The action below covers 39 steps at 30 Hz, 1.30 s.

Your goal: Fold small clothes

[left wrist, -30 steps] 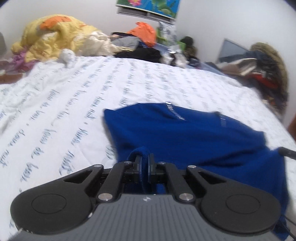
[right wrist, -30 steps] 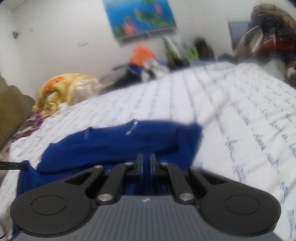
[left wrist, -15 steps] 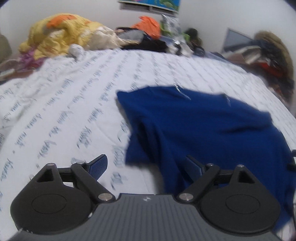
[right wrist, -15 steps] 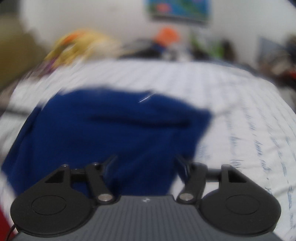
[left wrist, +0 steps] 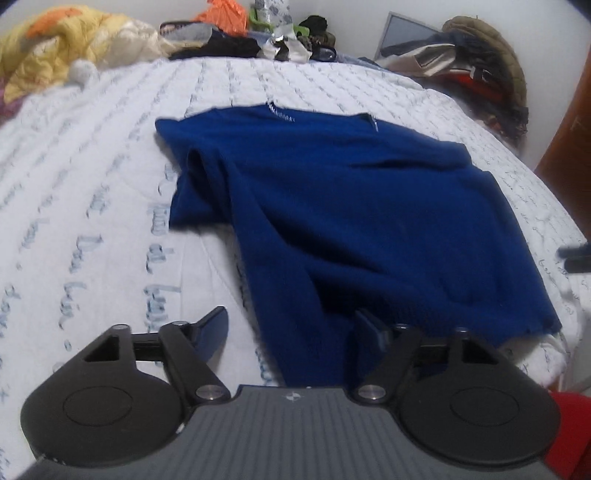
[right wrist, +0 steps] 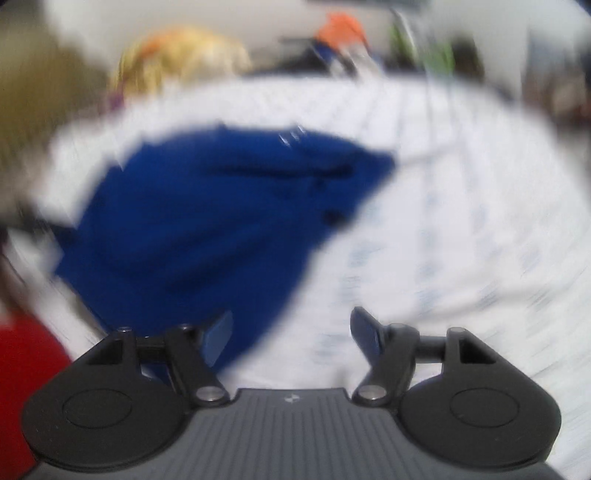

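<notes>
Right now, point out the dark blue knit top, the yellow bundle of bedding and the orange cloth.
dark blue knit top (left wrist: 362, 206), left wrist view, middle of its body.
yellow bundle of bedding (left wrist: 62, 44), left wrist view, its crumpled front.
orange cloth (left wrist: 223, 14), left wrist view, its centre.

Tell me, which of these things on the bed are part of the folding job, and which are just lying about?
Part of the job: blue shirt; left gripper, closing, empty; right gripper, opening, empty.

Lying about: yellow blanket; orange cloth; coat pile.
</notes>
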Available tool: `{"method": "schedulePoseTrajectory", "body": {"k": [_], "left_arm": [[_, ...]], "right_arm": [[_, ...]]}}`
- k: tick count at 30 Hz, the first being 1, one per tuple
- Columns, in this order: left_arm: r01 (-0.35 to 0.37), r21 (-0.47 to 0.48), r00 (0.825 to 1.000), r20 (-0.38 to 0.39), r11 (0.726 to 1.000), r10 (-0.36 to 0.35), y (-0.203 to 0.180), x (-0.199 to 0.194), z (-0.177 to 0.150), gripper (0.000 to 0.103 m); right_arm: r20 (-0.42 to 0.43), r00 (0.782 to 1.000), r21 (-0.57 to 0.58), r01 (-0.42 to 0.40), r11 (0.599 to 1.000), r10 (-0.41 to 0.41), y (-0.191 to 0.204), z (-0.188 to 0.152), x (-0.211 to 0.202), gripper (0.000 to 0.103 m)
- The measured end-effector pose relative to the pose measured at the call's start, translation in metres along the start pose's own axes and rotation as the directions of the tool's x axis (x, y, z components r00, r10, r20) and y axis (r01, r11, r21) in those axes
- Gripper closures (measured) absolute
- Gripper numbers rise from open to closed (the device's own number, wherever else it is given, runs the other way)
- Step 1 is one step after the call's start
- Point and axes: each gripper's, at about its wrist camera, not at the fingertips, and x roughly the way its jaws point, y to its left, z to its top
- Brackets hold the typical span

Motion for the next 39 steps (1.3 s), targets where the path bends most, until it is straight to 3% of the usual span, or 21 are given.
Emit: {"method": "schedulePoseTrajectory", "body": {"k": [2, 7, 9, 10, 11, 14, 15, 16, 18, 21, 24, 28, 35, 37, 39], "left_arm": [[0.009, -0.010, 1.000, 0.011, 1.000, -0.009, 0.003, -0.003, -0.004, 0.036], [0.036, -0.005, 0.999, 0.007, 0.999, -0.036, 0.004, -0.011, -0.011, 0.044], [0.036, 0.015, 0.999, 0.011, 0.999, -0.036, -0.001, -0.012, -0.015, 0.047], [0.032, 0.025, 0.999, 0.015, 0.999, -0.032, -0.004, -0.013, -0.016, 0.049], [0.027, 0.035, 0.999, 0.018, 0.999, -0.028, -0.007, -0.013, -0.017, 0.055], [0.015, 0.055, 1.000, 0.018, 0.998, -0.016, -0.012, -0.011, -0.016, 0.075], [0.016, 0.057, 1.000, 0.014, 0.998, -0.017, -0.012, -0.011, -0.015, 0.080], [0.027, 0.053, 1.000, 0.006, 0.998, -0.028, -0.012, -0.010, -0.015, 0.094], [0.046, 0.011, 0.999, -0.004, 0.999, -0.046, -0.010, -0.010, -0.013, 0.095], [0.048, -0.039, 0.999, 0.003, 0.998, -0.048, -0.008, -0.016, -0.008, 0.096], [0.100, -0.042, 0.994, 0.052, 0.994, -0.098, -0.009, -0.037, 0.001, 0.096], [0.157, -0.003, 0.977, 0.147, 0.988, -0.155, -0.009, -0.080, 0.012, 0.096], [0.267, 0.033, 0.924, 0.274, 0.963, -0.266, -0.009, -0.139, 0.014, 0.096], [0.300, 0.034, 0.910, 0.289, 0.953, -0.297, -0.009, -0.145, 0.014, 0.096], [0.325, 0.013, 0.901, 0.300, 0.946, -0.314, -0.007, -0.143, 0.016, 0.096]], "right_arm": [[-0.024, 0.996, 0.094, -0.080, 0.992, 0.082, 0.000, -0.009, 0.014, 0.033], [-0.034, 0.984, 0.186, -0.168, 0.968, 0.177, 0.005, -0.029, 0.029, 0.033], [-0.033, 0.974, 0.213, -0.212, 0.954, 0.224, 0.007, -0.033, 0.029, 0.043], [-0.040, 0.973, 0.203, -0.216, 0.955, 0.229, 0.011, -0.035, 0.031, 0.043], [-0.039, 0.975, 0.179, -0.208, 0.962, 0.218, 0.012, -0.034, 0.033, 0.045], [-0.046, 0.979, 0.160, -0.191, 0.968, 0.201, 0.020, -0.033, 0.034, 0.071], [-0.041, 0.980, 0.160, -0.185, 0.970, 0.194, 0.021, -0.032, 0.036, 0.074], [-0.036, 0.981, 0.156, -0.182, 0.971, 0.190, 0.021, -0.033, 0.036, 0.077], [-0.030, 0.985, 0.155, -0.165, 0.974, 0.172, 0.023, -0.032, 0.036, 0.095], [0.008, 0.984, 0.187, -0.175, 0.967, 0.176, 0.018, -0.028, 0.033, 0.097], [0.076, 0.975, 0.195, -0.221, 0.956, 0.210, 0.014, -0.021, 0.017, 0.097], [0.180, 0.941, 0.139, -0.314, 0.939, 0.287, 0.017, -0.008, -0.013, 0.097], [0.359, 0.822, -0.030, -0.464, 0.885, 0.442, 0.024, 0.000, -0.074, 0.097], [0.389, 0.796, -0.034, -0.491, 0.870, 0.464, 0.022, 0.001, -0.080, 0.097], [0.407, 0.785, -0.015, -0.505, 0.863, 0.466, 0.017, 0.002, -0.080, 0.097]]}}
